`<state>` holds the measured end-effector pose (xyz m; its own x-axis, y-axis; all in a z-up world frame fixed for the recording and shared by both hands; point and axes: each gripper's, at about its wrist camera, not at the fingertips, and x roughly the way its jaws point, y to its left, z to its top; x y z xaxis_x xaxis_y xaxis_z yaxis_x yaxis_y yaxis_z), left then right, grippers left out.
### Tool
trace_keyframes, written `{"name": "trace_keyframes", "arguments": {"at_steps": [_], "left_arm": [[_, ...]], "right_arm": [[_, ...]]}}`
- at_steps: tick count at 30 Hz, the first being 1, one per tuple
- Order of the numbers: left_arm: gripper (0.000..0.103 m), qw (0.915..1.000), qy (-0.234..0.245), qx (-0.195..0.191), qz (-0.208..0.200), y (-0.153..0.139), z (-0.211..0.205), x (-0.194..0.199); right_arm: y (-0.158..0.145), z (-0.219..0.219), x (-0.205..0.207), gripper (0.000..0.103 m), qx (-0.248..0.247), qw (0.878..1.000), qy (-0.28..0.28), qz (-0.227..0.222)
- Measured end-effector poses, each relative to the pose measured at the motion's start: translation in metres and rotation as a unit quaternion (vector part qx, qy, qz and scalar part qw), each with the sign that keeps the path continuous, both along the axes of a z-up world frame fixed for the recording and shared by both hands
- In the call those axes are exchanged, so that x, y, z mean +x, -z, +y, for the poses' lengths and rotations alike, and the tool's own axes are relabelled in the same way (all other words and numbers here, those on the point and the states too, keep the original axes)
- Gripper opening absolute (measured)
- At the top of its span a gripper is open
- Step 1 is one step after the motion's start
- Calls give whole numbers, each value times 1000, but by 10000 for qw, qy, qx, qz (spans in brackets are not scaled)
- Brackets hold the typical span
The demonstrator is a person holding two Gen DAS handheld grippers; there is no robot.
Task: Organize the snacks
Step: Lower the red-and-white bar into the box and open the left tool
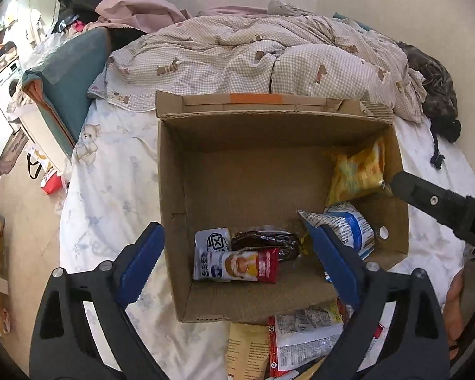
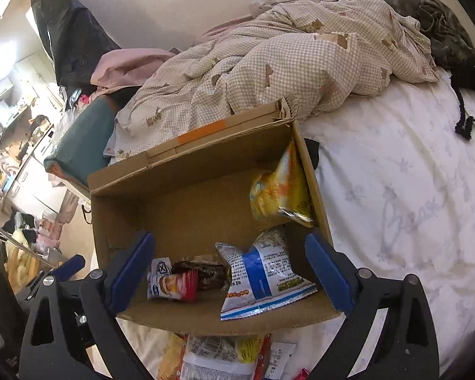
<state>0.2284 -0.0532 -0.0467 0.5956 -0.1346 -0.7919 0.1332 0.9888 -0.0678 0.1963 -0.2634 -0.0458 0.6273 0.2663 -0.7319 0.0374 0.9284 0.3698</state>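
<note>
Open brown cardboard box (image 1: 205, 190) on white floral bed sheet (image 1: 110, 196), 4 snack packs inside; both hand-held grippers empty, jaws wide apart.

Left hand-held gripper (image 1: 234, 266) & right hand-held gripper (image 2: 231, 272) hover above box's near edge. In box: yellow crinkly snack bag (image 2: 278, 190) leaning on wall at 3 o'clock; blue-white foil bag (image 2: 259, 275) nearer, approx 5 o'clock; small white-red pack w/ face print (image 1: 237, 266) at 6 o'clock, touching dark brown wrapped snack (image 1: 266, 243) just behind it. More packets (image 1: 300, 338) lie on sheet outside the near wall. Checked beige duvet (image 1: 253, 60) bunched at 12 o'clock beyond box.
</note>
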Motion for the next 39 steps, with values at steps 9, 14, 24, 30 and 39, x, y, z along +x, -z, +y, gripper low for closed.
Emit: {"name": "trace_keyframes", "arguments": {"at_steps": [9,14,24,30,39], "left_arm": [[94,9999,-64,-88,-54,-6,5,-7],[94,9997,-72,-205,-141,-13,11,-16],[98,9981,-273,-319,-446,-37,36,-40],[103,9969,-349,-522,-483,-46,55,-67],[103,9980,-354,-433,-301,-38,68,-106]], "right_arm": [[-15,-5,-13,98,-8,10000,-2,-46],[-22,-4,-18,98,83,9999,-42,-52],[-24,1,-43,98,248,9995,-74,171],[-26,-4,-68,98,206,9995,-33,229],[-17,-21,-109,98,400,9980,189,457]]}}
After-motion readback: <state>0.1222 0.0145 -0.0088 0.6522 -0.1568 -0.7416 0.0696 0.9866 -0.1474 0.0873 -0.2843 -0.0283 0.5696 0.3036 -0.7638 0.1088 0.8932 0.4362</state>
